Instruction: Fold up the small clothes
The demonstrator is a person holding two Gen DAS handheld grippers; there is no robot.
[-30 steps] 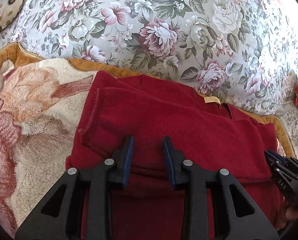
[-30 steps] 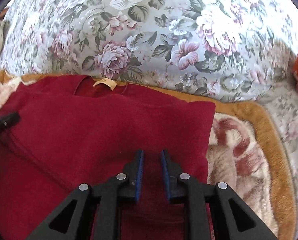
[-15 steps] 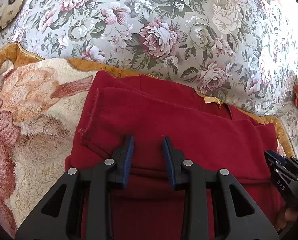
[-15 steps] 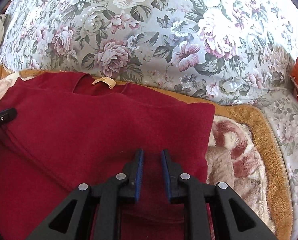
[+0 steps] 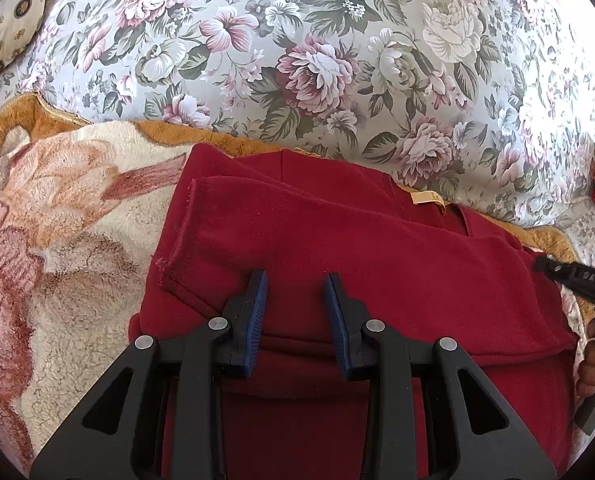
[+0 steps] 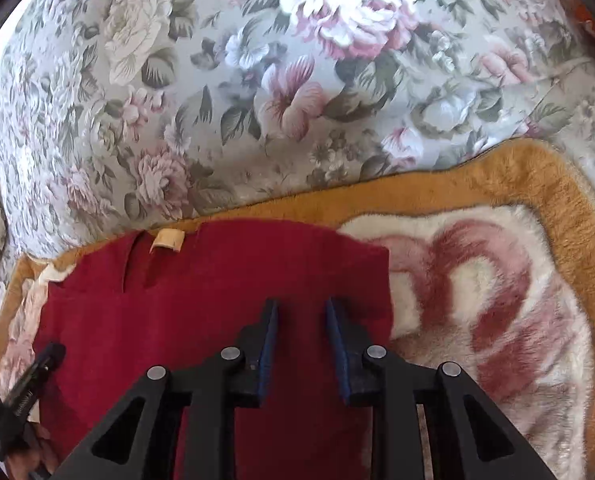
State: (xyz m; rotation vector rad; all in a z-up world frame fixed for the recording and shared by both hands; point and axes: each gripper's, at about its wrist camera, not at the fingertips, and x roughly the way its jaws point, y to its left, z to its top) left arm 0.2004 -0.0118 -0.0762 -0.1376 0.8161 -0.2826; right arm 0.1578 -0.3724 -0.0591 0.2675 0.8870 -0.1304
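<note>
R cam has swung right vs 1 s ago: more fleece blanket (image 6: 477, 300) now at frame right, red garment (image 6: 217, 320) pushed to lower left. Right gripper (image 6: 301, 308) jaws opening, small gap over garment's right edge, fabric not pinched. Left gripper (image 5: 293, 284) unmoved, narrow gap, low center over garment (image 5: 337, 248), grip on cloth: can't tell. Tan label (image 5: 425, 198) upper right, floral cover (image 5: 317, 60) behind.

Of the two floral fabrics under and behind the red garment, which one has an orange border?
The fluffy blanket directly under the red garment; its edge is orange plush. The grey flowered cover behind has none.
</note>
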